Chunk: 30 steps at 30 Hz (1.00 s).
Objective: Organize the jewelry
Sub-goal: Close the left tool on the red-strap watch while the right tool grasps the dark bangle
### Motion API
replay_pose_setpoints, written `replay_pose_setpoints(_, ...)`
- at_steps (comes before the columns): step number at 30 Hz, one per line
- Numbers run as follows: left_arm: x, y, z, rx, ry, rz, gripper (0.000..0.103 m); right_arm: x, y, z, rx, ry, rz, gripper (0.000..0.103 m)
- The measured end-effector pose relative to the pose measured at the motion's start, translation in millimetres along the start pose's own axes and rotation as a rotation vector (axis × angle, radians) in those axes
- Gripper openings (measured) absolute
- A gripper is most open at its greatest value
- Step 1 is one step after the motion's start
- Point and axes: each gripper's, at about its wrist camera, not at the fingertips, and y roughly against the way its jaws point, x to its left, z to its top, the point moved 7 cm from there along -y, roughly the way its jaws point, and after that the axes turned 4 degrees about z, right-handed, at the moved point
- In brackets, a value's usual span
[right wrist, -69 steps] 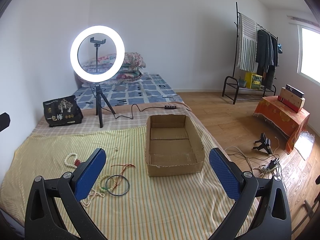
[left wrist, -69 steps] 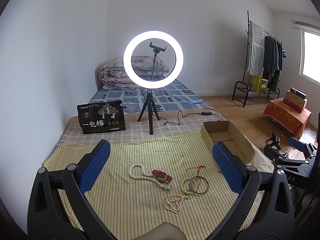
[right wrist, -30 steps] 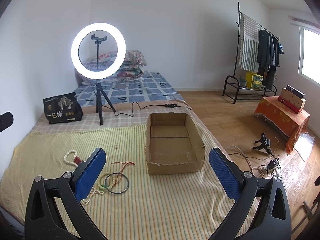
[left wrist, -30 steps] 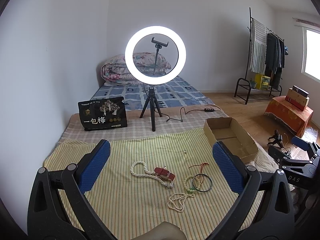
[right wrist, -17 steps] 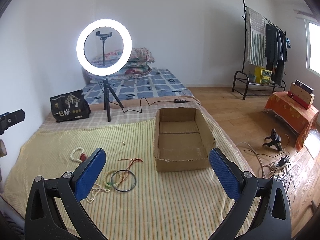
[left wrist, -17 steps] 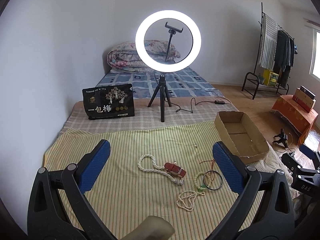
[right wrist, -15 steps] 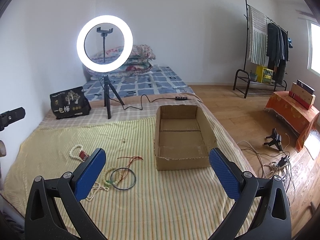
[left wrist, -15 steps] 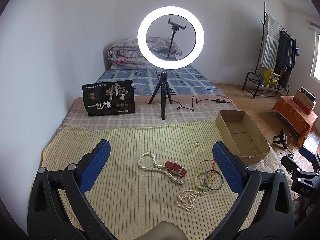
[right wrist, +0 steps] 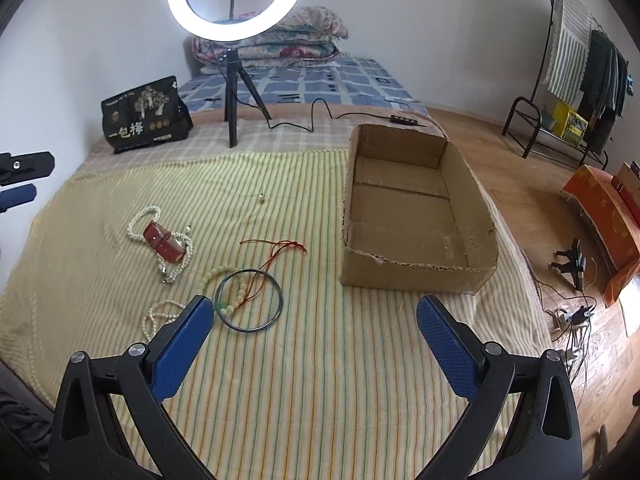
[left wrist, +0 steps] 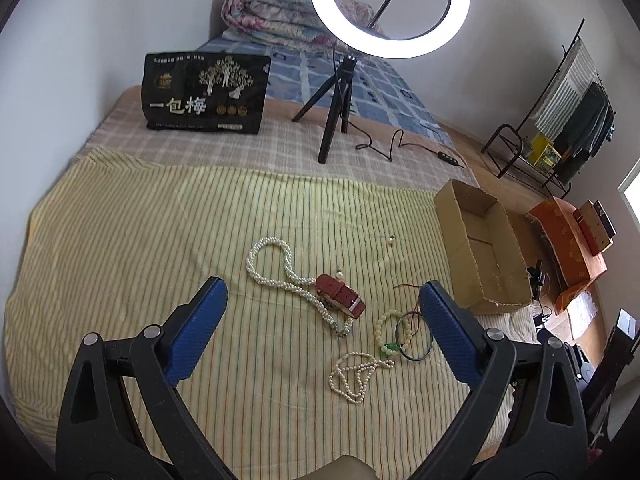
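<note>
Left wrist view: we see the left gripper point(left wrist: 322, 320) above the striped sheet point(left wrist: 160, 240), jaws spread wide, nothing held. Between its fingers lie a long pearl necklace point(left wrist: 280, 276) under a red box point(left wrist: 341, 295), a pale bead bracelet point(left wrist: 386, 330), a dark bangle point(left wrist: 414, 340) and a smaller pearl strand point(left wrist: 354, 376). In the right wrist view the right gripper point(right wrist: 312, 332) is likewise wide open and empty. The cardboard box point(right wrist: 416, 208) sits right of the jewelry, near the bangle point(right wrist: 249, 300) and red cord point(right wrist: 276, 252).
</note>
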Motion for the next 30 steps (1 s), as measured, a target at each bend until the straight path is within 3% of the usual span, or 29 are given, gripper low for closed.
replay_pose_setpoints(3,0,-24,-6,0.083,0.030,-0.021,0.091,1,-17,-5,0.051,-0.023,0.018,0.086)
replay_pose_setpoints(9,-2,-65,-18,0.228,0.114,-0.065,0.091,9,-39,-14,0.104,-0.036,0.039,0.078)
replay_pose_setpoints(16,0,-95,-20,0.287,0.134,-0.030,0.091,6,-64,-20,0.159,-0.105,0.064,0.073)
replay_pose_setpoints(18,2,-104,-22,0.306,0.137,-0.019,0.091,3,-68,-20,0.172,-0.125,0.064,0.063)
replay_pose_setpoints(23,3,-120,-26,0.348,0.181,-0.022,0.087,-2,-77,-23,0.194,-0.180,0.073,0.063)
replay_pose_setpoints(26,0,-126,-25,0.354,0.197,-0.024,0.087,0,-82,-22,0.205,-0.188,0.080,0.055)
replay_pose_setpoints(30,-4,-134,-26,0.372,0.207,-0.024,0.079,0,-88,-22,0.214,-0.208,0.084,0.052)
